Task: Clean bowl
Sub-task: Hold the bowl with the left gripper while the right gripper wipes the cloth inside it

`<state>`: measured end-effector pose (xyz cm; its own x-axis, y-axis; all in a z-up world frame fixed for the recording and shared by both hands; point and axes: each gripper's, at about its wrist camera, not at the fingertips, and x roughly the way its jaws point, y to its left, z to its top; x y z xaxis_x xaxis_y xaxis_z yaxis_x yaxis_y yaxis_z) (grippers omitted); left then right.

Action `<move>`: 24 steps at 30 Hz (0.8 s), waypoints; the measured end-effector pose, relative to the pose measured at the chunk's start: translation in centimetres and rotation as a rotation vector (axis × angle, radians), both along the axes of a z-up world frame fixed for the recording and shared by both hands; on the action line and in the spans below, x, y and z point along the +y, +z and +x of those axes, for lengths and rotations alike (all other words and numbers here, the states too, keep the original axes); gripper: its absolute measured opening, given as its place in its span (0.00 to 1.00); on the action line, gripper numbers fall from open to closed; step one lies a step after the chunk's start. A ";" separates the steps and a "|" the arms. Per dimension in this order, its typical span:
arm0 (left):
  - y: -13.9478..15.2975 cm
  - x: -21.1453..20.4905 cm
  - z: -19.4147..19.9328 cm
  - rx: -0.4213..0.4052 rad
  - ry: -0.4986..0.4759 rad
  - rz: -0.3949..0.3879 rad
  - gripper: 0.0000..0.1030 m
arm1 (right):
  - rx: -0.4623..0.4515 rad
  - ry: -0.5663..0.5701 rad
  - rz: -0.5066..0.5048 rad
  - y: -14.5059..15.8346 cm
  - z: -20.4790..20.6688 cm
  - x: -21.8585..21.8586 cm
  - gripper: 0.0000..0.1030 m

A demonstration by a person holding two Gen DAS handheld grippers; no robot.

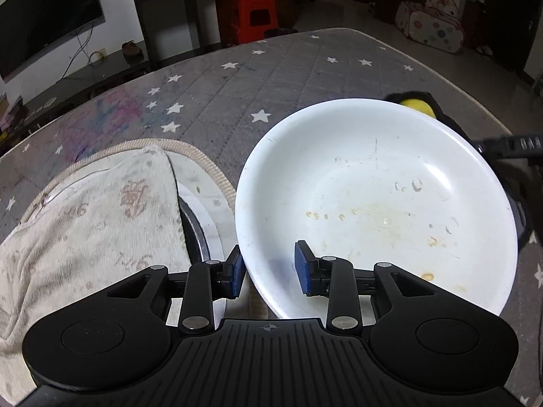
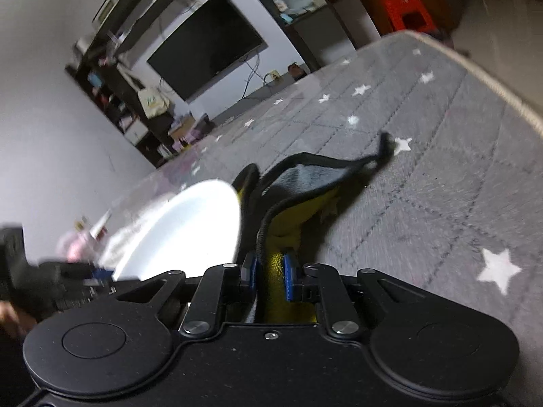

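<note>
A white bowl [image 1: 373, 203] with yellowish food stains is tilted up off the grey star-patterned table cover [image 1: 271, 78]. My left gripper [image 1: 269, 269] straddles its near rim, one blue pad outside and one inside. In the right wrist view the bowl [image 2: 190, 224] is a blurred white shape at left. My right gripper [image 2: 269, 276] is shut on a yellow cleaning cloth with black trim [image 2: 305, 190], held beside the bowl's far edge. That cloth peeks over the rim in the left wrist view [image 1: 417, 105], with the right gripper's black body [image 1: 509, 146] beside it.
A beige patterned towel [image 1: 85, 224] lies over a round mat and a metal-rimmed dish [image 1: 197, 227] left of the bowl. The table's far edge, a red stool [image 1: 254, 17], a TV [image 2: 207, 47] and shelves lie beyond.
</note>
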<state>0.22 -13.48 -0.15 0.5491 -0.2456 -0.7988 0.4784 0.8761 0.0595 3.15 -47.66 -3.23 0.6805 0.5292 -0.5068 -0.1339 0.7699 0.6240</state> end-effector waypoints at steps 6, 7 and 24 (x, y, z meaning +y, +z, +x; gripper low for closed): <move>0.0 -0.4 0.9 0.000 0.006 0.000 0.32 | 0.025 -0.034 0.046 -0.3 0.8 -0.2 0.16; 0.0 -0.4 1.0 0.000 0.018 -0.003 0.32 | 0.029 -0.039 0.051 -0.3 0.9 -0.2 0.16; 0.1 0.0 -3.8 0.049 0.235 -0.128 0.32 | 0.044 -0.088 0.085 -1.2 -2.3 -0.1 0.16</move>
